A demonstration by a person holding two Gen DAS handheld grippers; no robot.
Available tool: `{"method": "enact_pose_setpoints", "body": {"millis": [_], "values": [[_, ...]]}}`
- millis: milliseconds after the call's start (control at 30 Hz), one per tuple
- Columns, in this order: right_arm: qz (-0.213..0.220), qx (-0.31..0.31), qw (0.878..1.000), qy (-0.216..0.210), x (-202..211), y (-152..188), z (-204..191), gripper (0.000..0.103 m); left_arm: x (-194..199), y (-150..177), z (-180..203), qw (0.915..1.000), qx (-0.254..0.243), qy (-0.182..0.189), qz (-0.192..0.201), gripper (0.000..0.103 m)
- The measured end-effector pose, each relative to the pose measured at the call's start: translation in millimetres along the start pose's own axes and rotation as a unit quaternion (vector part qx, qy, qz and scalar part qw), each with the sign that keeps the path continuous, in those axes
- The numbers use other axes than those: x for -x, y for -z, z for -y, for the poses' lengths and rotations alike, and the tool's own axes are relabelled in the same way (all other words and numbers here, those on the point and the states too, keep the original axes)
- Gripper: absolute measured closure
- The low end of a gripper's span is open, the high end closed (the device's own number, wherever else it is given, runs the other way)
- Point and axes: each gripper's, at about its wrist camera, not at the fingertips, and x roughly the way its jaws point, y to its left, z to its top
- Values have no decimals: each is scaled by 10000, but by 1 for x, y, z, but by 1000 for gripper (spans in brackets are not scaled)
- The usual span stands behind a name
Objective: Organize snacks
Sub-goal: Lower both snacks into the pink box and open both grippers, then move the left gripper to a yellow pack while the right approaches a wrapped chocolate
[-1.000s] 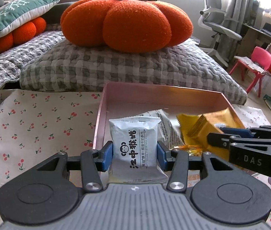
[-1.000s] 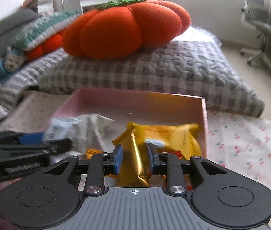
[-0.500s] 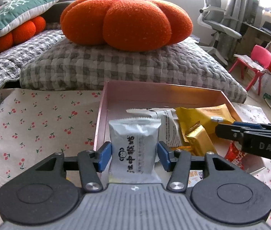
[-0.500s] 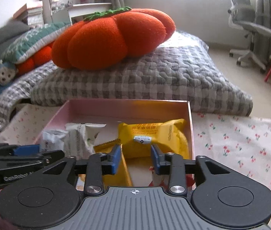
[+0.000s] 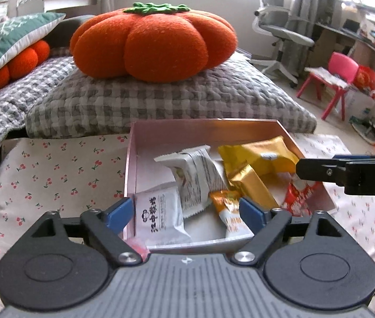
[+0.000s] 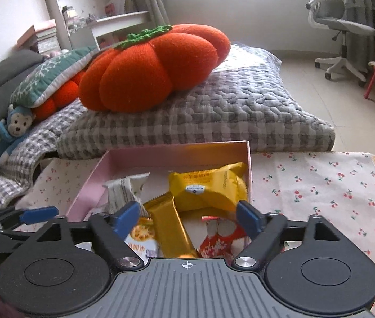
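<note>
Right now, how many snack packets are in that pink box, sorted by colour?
White: 2, the printed packet and the tilted packet.
Yellow or gold: 2, the big pouch and the gold bar.
Orange-and-white: 1.
Red: 1.
Total: 6 in the pink box.

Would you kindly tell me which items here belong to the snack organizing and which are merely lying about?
Part of the job:
pink box
white snack packet
large yellow packet
gold bar
red packet

Just lying about:
pumpkin cushion
checked pillow
monkey toy
office chair
</note>
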Motion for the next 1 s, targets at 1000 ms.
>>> {"method": "enact_pose_setpoints", "body": {"millis": [1000], "values": [[-150,1129,9926,424,64,66,-21,4,56,49,-30,9979,-414,-471,-173,1]]}}
